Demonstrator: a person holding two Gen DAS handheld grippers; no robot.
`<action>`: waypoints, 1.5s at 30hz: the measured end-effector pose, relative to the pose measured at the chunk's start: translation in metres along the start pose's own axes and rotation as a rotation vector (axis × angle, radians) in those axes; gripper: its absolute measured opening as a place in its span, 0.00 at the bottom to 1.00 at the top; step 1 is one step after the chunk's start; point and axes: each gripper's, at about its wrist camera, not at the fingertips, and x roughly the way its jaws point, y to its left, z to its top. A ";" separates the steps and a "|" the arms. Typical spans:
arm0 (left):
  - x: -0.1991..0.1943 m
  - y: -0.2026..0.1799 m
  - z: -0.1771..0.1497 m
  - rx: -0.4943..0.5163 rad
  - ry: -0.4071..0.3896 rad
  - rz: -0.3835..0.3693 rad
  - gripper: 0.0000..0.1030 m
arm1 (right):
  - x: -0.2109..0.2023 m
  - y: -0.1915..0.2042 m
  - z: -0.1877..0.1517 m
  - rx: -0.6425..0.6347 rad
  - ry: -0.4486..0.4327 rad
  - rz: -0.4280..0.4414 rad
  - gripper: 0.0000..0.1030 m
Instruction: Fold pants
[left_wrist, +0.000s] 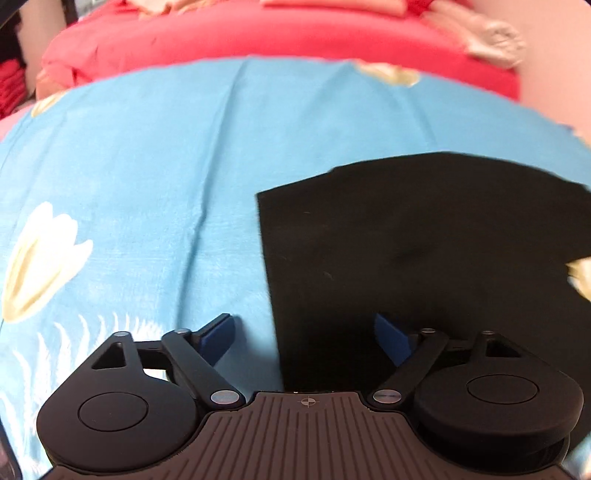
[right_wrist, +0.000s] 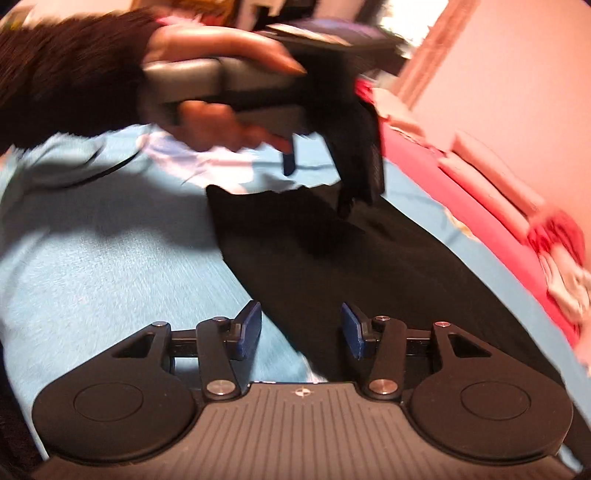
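Observation:
The black pants (left_wrist: 424, 258) lie flat on a blue flowered sheet (left_wrist: 147, 166). In the left wrist view my left gripper (left_wrist: 304, 338) hovers over their left edge, jaws wide open and empty. One blue pad is over the sheet and the other over the cloth. In the right wrist view the pants (right_wrist: 351, 258) run away as a long dark strip. My right gripper (right_wrist: 301, 330) is open above their near end, with nothing pinched. At the far end a hand (right_wrist: 221, 44) in a dark fuzzy sleeve holds the left gripper (right_wrist: 351, 203), blurred, tips down by the cloth.
A red blanket (left_wrist: 258, 40) with pale pink trim lies bunched along the far side of the sheet; in the right wrist view the red blanket (right_wrist: 480, 206) borders the right side. A pink wall (right_wrist: 517, 74) stands behind. Bare blue sheet (right_wrist: 110, 240) spreads left of the pants.

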 end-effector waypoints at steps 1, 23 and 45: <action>0.004 0.001 0.003 -0.011 -0.006 0.001 1.00 | 0.006 0.001 0.003 -0.014 -0.001 -0.004 0.51; 0.026 0.017 0.029 -0.046 -0.052 -0.016 1.00 | -0.004 0.021 0.013 0.046 -0.033 0.200 0.31; -0.058 -0.049 -0.131 0.167 -0.222 -0.197 1.00 | 0.075 -0.133 0.057 0.374 0.031 0.202 0.41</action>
